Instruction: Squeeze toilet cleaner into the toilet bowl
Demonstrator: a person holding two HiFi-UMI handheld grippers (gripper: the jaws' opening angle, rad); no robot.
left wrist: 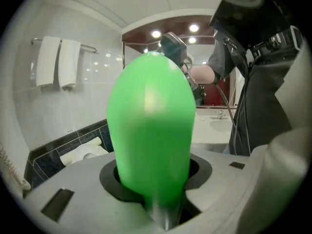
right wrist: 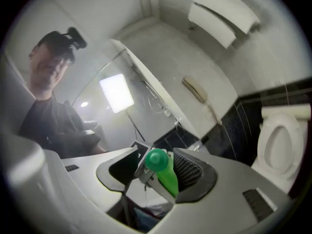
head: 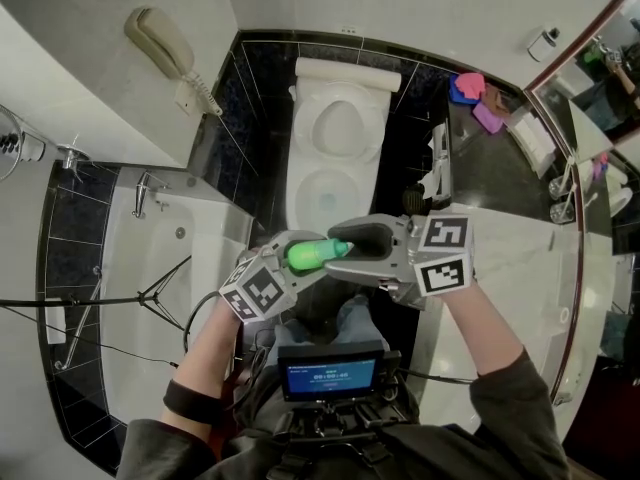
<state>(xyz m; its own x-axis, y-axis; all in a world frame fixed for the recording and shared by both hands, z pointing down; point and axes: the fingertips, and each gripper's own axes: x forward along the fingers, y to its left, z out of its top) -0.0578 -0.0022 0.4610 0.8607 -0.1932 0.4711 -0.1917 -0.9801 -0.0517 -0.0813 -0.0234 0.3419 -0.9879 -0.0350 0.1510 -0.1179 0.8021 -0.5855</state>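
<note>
The green toilet cleaner bottle (head: 312, 255) lies level between the two grippers, over the person's knees and short of the open white toilet (head: 300, 183). My left gripper (head: 285, 266) is shut on the bottle's body, which fills the left gripper view (left wrist: 151, 130). My right gripper (head: 362, 240) reaches in from the right. In the right gripper view its jaws (right wrist: 155, 156) stand apart around the green cap (right wrist: 157, 160). There is a gap on the left side and the ribbed right pad (right wrist: 187, 167) is close by. The toilet (right wrist: 280, 140) shows at that view's right edge.
A bathtub (head: 170, 268) lies to the left, with a wall phone (head: 165, 43) above it. A marble counter (head: 520, 268) runs along the right. White items (head: 437, 173) stand beside the toilet, with coloured cloths (head: 475, 93) behind. A screen device (head: 330, 376) hangs at the person's chest.
</note>
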